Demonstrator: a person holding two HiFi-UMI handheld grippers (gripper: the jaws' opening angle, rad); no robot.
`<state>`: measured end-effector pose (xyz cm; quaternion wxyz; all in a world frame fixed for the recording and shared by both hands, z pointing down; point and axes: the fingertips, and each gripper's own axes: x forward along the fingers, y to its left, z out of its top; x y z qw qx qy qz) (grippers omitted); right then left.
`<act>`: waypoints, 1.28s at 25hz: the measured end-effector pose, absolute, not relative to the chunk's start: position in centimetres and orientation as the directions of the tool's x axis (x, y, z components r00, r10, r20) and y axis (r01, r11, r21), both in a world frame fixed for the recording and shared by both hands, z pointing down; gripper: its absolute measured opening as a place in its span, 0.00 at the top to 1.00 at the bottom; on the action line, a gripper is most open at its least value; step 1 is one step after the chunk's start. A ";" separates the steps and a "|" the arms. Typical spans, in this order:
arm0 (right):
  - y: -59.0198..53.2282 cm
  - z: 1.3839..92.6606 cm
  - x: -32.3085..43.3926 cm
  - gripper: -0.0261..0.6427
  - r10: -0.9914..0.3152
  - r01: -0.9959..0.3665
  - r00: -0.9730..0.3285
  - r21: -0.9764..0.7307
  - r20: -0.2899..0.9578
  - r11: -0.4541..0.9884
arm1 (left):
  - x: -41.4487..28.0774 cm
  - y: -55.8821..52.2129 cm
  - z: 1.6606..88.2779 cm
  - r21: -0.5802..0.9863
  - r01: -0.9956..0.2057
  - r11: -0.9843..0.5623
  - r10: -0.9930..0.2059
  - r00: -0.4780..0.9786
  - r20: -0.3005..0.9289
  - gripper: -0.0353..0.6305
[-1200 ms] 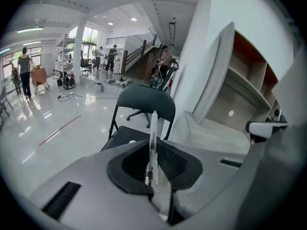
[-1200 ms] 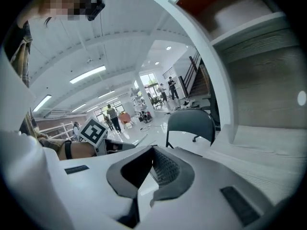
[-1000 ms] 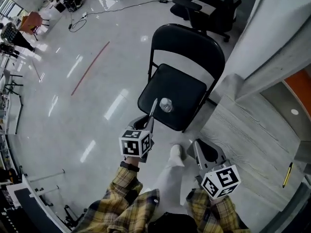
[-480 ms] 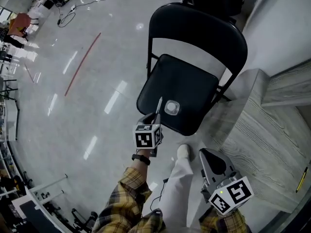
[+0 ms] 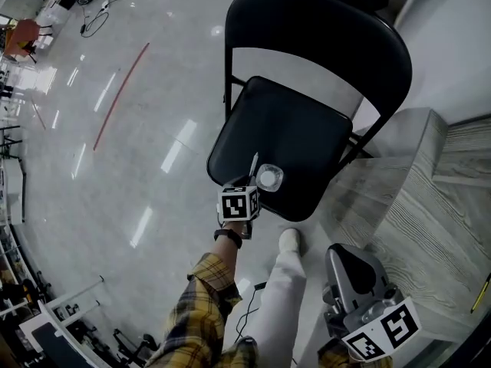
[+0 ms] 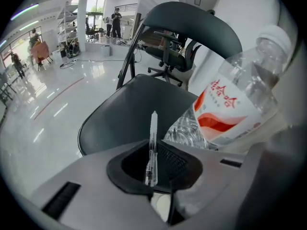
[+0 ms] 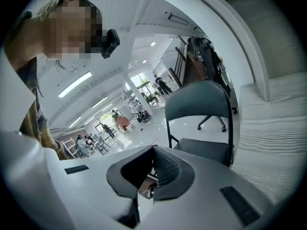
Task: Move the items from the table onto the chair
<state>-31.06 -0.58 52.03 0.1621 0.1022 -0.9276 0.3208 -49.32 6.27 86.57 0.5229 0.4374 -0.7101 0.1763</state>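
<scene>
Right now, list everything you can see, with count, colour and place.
Black metal folding chair: one, black, on glossy floor.
Clear plastic water bottle: one, red-and-white label, standing on chair seat.
Grey wood-grain table: one, grey, right of chair.
Dark-and-yellow pen: one, table's far edge.
Red floor stripe: one, upper left.
Black office chair: one, beyond folding chair.
Clear slim pen: one, transparent, in left gripper above seat.
Left gripper: one, grey, shut on pen.
Right gripper: one, grey, shut, empty, beside table.

Head view steeply down, gripper views near — chair in all
</scene>
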 end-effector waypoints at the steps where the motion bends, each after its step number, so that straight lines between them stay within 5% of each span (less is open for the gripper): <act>1: -0.7 52.2 -31.0 0.93 -0.088 -0.299 -0.925 -0.563 0.370 0.770 | -49.4 6.1 87.0 0.207 -0.803 0.559 -0.431 -0.068 0.900 0.87; 10: -1.0 52.5 -31.0 0.93 -0.088 -0.310 -0.919 -0.566 0.385 0.764 | -50.1 7.0 88.5 0.189 -0.788 0.586 -0.383 -0.064 0.922 0.86; 20: -1.2 49.5 -29.0 0.93 -0.140 -0.330 -0.923 -0.548 0.359 0.769 | -49.4 12.6 82.2 0.271 -0.664 0.697 -0.467 -0.133 0.874 0.83; 32: -2.0 42.7 -19.7 0.93 -0.254 -0.375 -0.922 -0.510 0.293 0.774 | -37.9 7.7 62.6 0.585 -0.697 0.415 -0.759 0.090 0.645 0.94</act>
